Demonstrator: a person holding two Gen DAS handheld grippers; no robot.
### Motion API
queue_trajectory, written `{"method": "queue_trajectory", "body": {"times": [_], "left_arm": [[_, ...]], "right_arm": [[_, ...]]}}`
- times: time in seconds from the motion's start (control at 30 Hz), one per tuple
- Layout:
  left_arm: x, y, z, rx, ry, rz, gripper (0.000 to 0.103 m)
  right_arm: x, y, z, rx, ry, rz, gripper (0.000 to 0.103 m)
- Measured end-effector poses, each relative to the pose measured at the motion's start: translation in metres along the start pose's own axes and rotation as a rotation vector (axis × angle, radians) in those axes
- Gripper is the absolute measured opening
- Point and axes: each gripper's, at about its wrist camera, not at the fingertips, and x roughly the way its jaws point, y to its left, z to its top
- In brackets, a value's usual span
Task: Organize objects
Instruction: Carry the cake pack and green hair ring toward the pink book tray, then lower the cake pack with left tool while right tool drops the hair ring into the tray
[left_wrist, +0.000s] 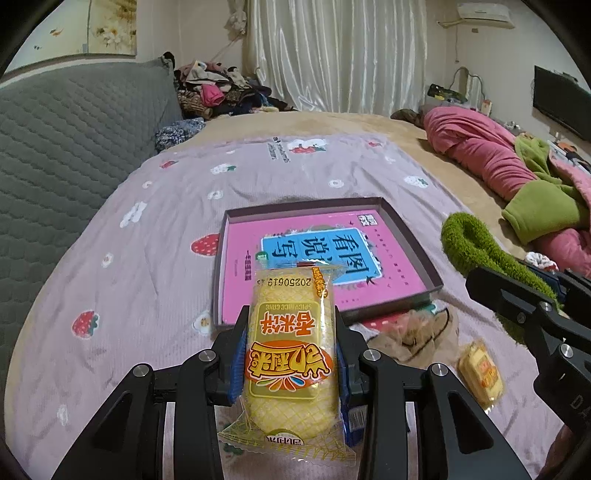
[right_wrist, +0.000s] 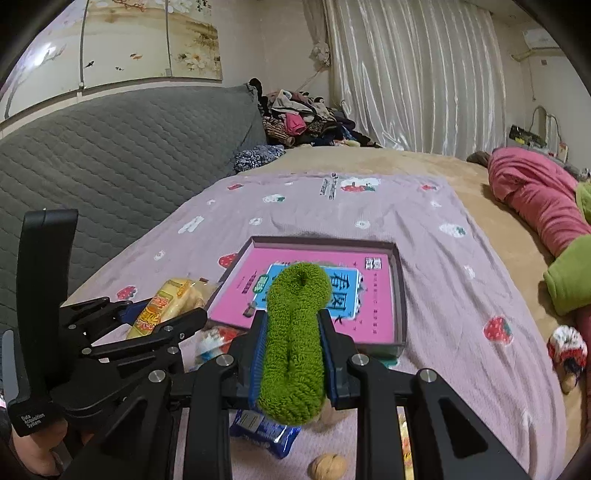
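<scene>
My left gripper (left_wrist: 291, 325) is shut on a yellow rice-cake snack packet (left_wrist: 290, 354) and holds it above the bed, just short of the shallow box lid (left_wrist: 410, 236); it also shows in the right wrist view (right_wrist: 166, 306). A pink book (left_wrist: 317, 266) lies inside the box lid (right_wrist: 400, 288). My right gripper (right_wrist: 291, 325) is shut on a folded green fuzzy sock (right_wrist: 295, 339) and holds it in front of the box; the sock also shows at the right of the left wrist view (left_wrist: 476, 247).
A second yellow snack packet (left_wrist: 480, 373), a brown crumpled bag (left_wrist: 413, 332), a blue packet (right_wrist: 266, 428), a walnut (right_wrist: 327, 467) and a red-white knitted item (right_wrist: 567, 347) lie on the lilac strawberry sheet (left_wrist: 147, 258). Pink and green bedding (left_wrist: 517, 173) is heaped at right.
</scene>
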Motion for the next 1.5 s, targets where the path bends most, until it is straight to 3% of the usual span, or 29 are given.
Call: {"method": "queue_trajectory", "body": {"times": [0.3,0.63,1.0,1.37,1.5], "left_arm": [[0.027,0.009,0.030,-0.008,-0.005,0.013,0.039],[0.072,0.030,0.077,-0.029,0.003,0.025,0.039],[0.164,0.032,0.097,-0.068,0.170,-0.047,0.039],[0.247,0.032,0.110,-0.022,0.261,0.038,0.039],[0.262,0.034,0.109,-0.042,0.286,0.030,0.039]], "right_arm": [[0.027,-0.006,0.033,-0.029,-0.004,-0.015,0.027],[0.078,-0.042,0.073,0.042,0.002,0.008,0.027],[0.161,-0.071,0.090,0.052,0.143,-0.012,0.027],[0.253,-0.098,0.079,0.068,0.334,-0.045,0.027],[0.277,-0.109,0.074,0.088,0.380,-0.059,0.027]]}}
